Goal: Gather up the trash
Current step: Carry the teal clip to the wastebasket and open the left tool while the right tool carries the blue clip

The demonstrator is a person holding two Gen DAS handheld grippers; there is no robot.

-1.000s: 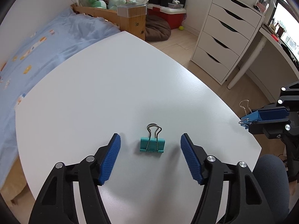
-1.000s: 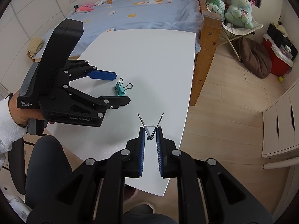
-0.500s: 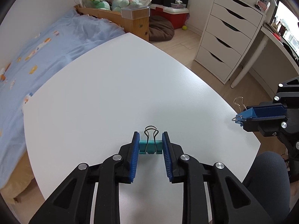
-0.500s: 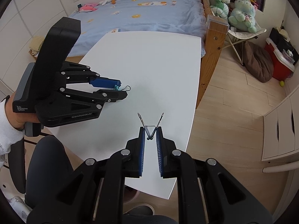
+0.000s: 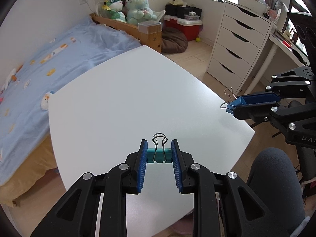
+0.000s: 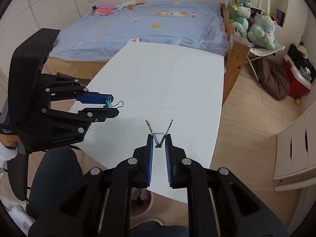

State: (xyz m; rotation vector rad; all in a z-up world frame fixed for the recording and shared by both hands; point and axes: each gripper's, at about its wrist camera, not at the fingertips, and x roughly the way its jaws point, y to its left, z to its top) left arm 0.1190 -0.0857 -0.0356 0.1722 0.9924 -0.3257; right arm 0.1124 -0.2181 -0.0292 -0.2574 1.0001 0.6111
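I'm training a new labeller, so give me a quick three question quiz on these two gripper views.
1. True or false: the left gripper is shut on the teal binder clip.
2. What does the right gripper hold? A) a pen B) a binder clip C) nothing
3. What colour is the table top?

Key: 1 true. 2 B, the second binder clip, by its wire handles. 3 white.

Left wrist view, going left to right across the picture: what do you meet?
Blue bed → plush toys → teal binder clip held in the left gripper → white drawer unit → right gripper shut on its own clip.
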